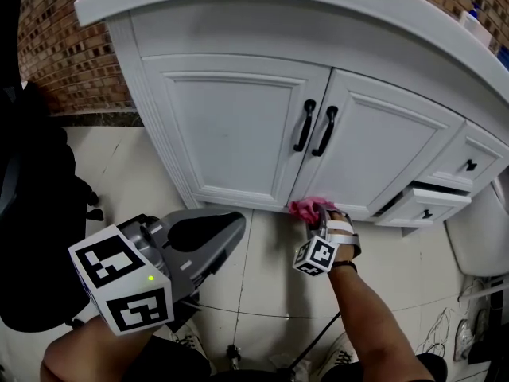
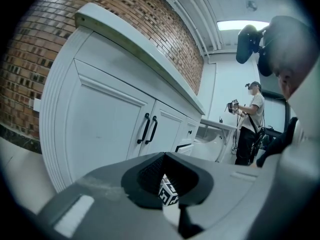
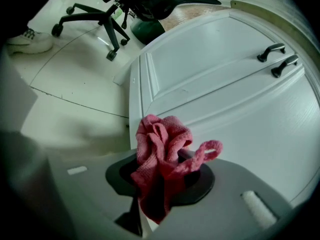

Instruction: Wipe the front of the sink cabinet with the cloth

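Note:
The white sink cabinet (image 1: 231, 126) fills the upper head view, with two doors and black handles (image 1: 305, 126). A crumpled pink cloth (image 1: 310, 208) rests against the cabinet's bottom edge, just below the right door. My right gripper (image 1: 318, 217) is shut on it. In the right gripper view the cloth (image 3: 160, 144) bunches out of the right gripper (image 3: 162, 176) in front of the door panel (image 3: 225, 99). My left gripper (image 1: 227, 233) hangs low at the left, away from the cabinet and holding nothing. In its own view the left gripper (image 2: 167, 184) looks shut, facing the cabinet (image 2: 100, 129).
A drawer (image 1: 429, 205) at the cabinet's right stands slightly pulled out. A black office chair (image 1: 32, 213) is at the left on the tiled floor, and a white fixture (image 1: 481, 237) at the right. A brick wall (image 1: 64, 54) runs behind. A person (image 2: 250, 124) stands far off.

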### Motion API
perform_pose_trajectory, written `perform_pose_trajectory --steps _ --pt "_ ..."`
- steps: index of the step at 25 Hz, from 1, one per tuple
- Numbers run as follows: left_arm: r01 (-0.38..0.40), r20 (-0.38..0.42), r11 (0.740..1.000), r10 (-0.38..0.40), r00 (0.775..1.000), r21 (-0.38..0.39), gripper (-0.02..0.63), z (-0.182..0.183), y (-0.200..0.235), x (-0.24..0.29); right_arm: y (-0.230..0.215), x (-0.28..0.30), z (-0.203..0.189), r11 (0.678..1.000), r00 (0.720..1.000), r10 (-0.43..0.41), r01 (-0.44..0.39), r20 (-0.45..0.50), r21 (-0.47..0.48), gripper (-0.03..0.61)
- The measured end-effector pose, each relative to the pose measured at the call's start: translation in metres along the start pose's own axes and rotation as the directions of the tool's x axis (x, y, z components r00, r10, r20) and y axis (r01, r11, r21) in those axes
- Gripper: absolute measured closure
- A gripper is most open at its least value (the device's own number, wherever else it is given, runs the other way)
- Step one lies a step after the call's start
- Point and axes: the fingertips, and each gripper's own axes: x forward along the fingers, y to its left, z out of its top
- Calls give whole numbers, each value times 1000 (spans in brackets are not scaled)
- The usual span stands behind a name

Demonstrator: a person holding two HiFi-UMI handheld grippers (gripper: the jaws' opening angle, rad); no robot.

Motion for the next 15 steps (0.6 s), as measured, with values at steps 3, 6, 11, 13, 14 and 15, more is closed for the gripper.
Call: perform_pose_trajectory --steps 3,6,11,13,14,15 --pt "-7 10 1000 7 1000 7 609 2 0 -5 0 -1 0 998 998 58 -57 -26 33 459" --pt "-18 20 1000 18 1000 9 609 4 0 -10 0 -7 4 989 991 133 -132 -13 66 459" --pt "-27 41 1000 27 999 6 609 7 2 -22 -17 -39 34 995 993 88 -91 85 34 459" --pt "-37 57 999 37 998 7 609 11 5 -27 -29 -54 51 999 991 38 -42 128 26 459" --pt "-42 62 999 41 997 8 609 12 7 -29 -36 -62 59 999 989 12 -17 149 30 459" --pt "-45 64 999 45 997 8 610 12 8 -31 -43 -70 67 999 986 -13 7 168 35 459"
